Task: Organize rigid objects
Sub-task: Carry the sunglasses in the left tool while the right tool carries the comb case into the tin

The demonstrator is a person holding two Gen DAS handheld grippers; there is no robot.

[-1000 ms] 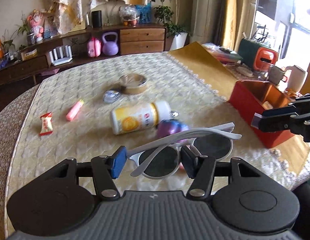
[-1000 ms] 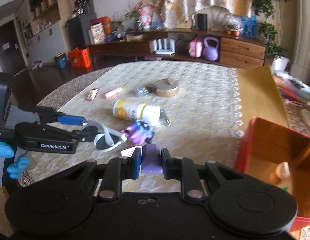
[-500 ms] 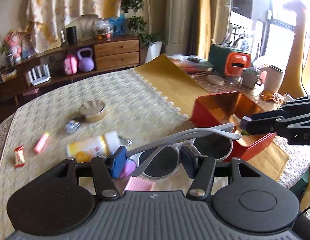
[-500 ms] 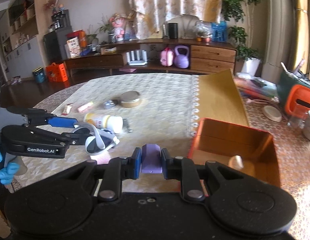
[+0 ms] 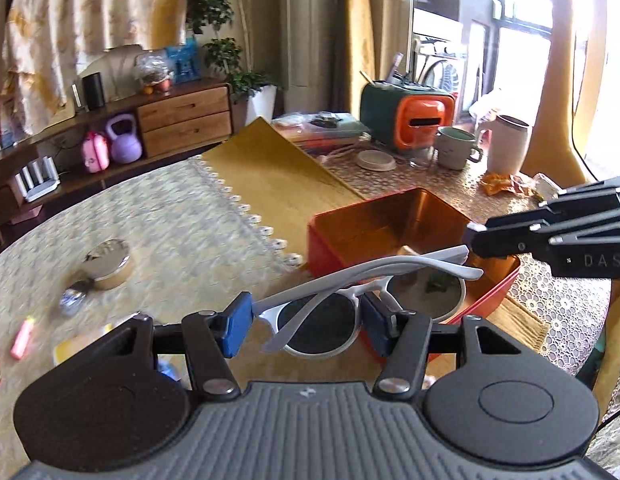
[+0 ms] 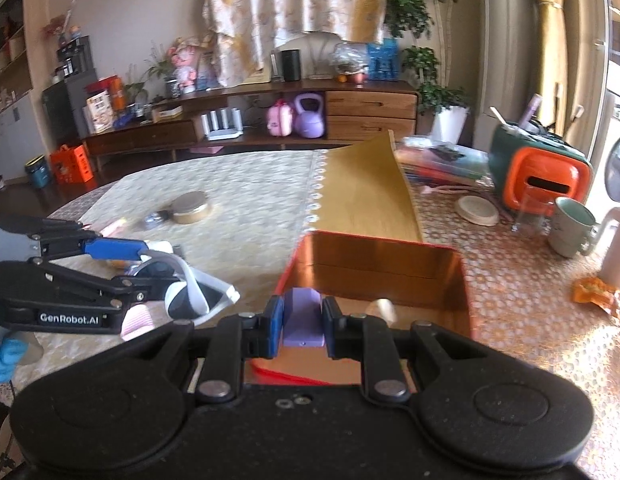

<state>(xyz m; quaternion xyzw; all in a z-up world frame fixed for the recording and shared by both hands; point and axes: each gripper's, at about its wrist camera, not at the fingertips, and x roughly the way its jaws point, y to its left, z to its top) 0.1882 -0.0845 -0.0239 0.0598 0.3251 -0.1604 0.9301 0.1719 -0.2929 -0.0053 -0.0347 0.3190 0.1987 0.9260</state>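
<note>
My left gripper (image 5: 305,326) is clamping a pair of white-framed sunglasses (image 5: 362,292) about halfway open, the blue pads pinching one dark lens from either side while the folded arms and the other lens are sticking out to the right. My right gripper (image 6: 301,322) is squeezing a small purple block (image 6: 302,322) between nearly closed jaws, and the block is filling the narrow gap completely.

Both loads are hanging at the red box (image 6: 380,264) with the shiny copper-coloured lining. In the right wrist view the purple block is sitting over the box's near edge, and a pale rounded item (image 6: 384,307) is lying inside on the bottom. In the left wrist view the free lens is overlapping the box's near corner, with the right gripper's fingers reaching in over the far rim.

Further out, on the cream tablecloth (image 5: 161,216), I am seeing a round metal tin (image 5: 107,258), a pink tube (image 5: 22,334) and a small silvery thing just beside the tin, all blurred. Beyond the box, a green mug (image 6: 572,226) and an orange-fronted case (image 6: 546,180) are standing on the lace cloth.
</note>
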